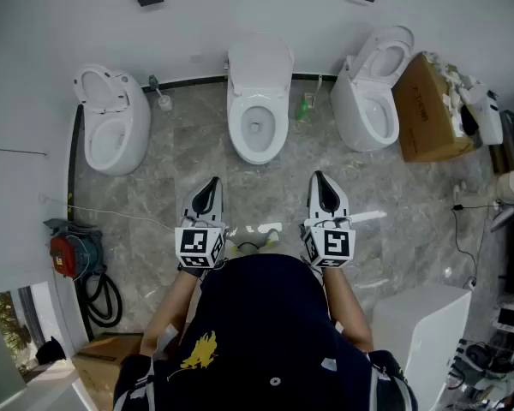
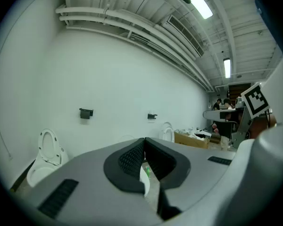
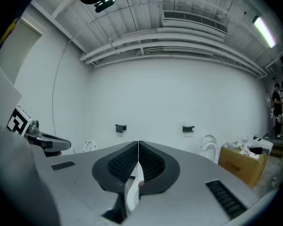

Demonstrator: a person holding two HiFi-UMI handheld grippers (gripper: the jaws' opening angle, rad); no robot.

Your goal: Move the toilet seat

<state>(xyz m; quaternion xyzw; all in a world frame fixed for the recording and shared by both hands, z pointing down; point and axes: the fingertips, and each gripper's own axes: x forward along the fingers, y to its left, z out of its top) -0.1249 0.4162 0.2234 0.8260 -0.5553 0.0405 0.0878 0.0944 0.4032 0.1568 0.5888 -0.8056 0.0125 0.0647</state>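
Three white toilets stand along the far wall in the head view. The middle toilet (image 1: 258, 127) is straight ahead, its lid (image 1: 259, 65) raised against the wall and the bowl open. The left toilet (image 1: 111, 131) and the right toilet (image 1: 370, 97) also have their seats up. My left gripper (image 1: 212, 184) and right gripper (image 1: 318, 179) are held side by side above the marble floor, short of the middle toilet and touching nothing. In the left gripper view the left gripper (image 2: 144, 141) has its jaws pressed together and empty. The right gripper (image 3: 138, 144) is likewise shut and empty.
A cardboard box (image 1: 428, 110) sits right of the right toilet. A green bottle (image 1: 304, 107) and a toilet brush (image 1: 162, 99) flank the middle toilet. A red device (image 1: 65, 255) with a black hose (image 1: 103, 294) lies at the left, and a white fixture (image 1: 421, 324) at the lower right.
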